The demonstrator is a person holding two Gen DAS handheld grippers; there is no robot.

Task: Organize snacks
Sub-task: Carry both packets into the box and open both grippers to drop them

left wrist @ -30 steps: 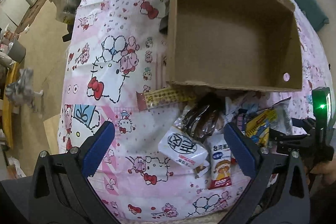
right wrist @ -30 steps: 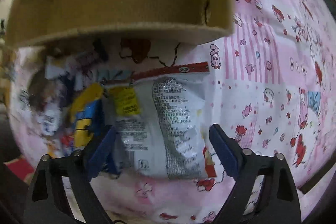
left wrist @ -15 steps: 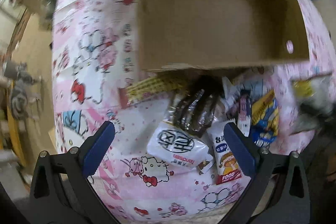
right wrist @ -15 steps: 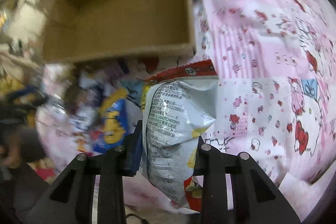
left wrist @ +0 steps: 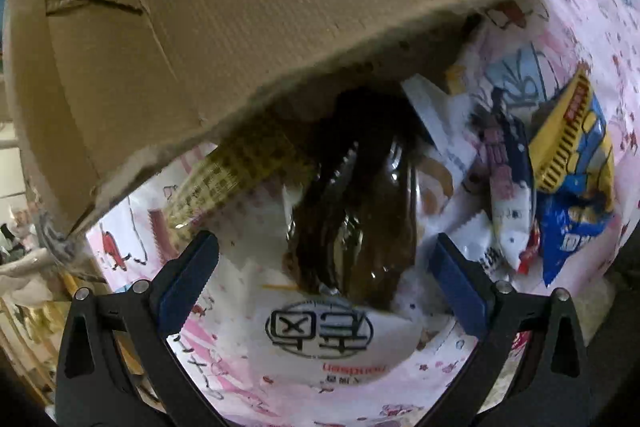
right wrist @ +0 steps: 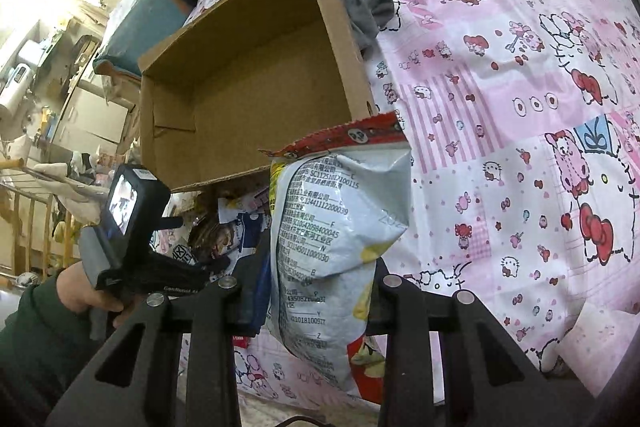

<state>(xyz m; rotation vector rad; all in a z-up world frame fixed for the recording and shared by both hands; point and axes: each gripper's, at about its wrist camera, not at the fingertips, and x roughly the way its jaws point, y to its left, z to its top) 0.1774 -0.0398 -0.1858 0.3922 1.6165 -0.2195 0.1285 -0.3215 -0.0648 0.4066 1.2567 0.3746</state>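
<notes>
Two handheld grippers sort snacks beside a cardboard box (right wrist: pixel 256 75) on a pink bedspread (right wrist: pixel 520 67).

The right gripper (right wrist: pixel 316 291) pinches an upright chip bag (right wrist: pixel 340 227), box up-left. The left gripper (left wrist: pixel 324 275), jaws wide and empty, straddles a dark packet (left wrist: pixel 356 211) lying lengthwise.

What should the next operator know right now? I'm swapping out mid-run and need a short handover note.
Right gripper: shut on the chip bag, lifted off the bedspread near the box.
Left gripper: open, holding nothing, its fingers either side of the dark packet in the snack pile.
Box: nothing in it.
Done: chip bag picked up.
Left: drop it into the box, then move the pile over, including the white packet and yellow-blue bag.
</notes>
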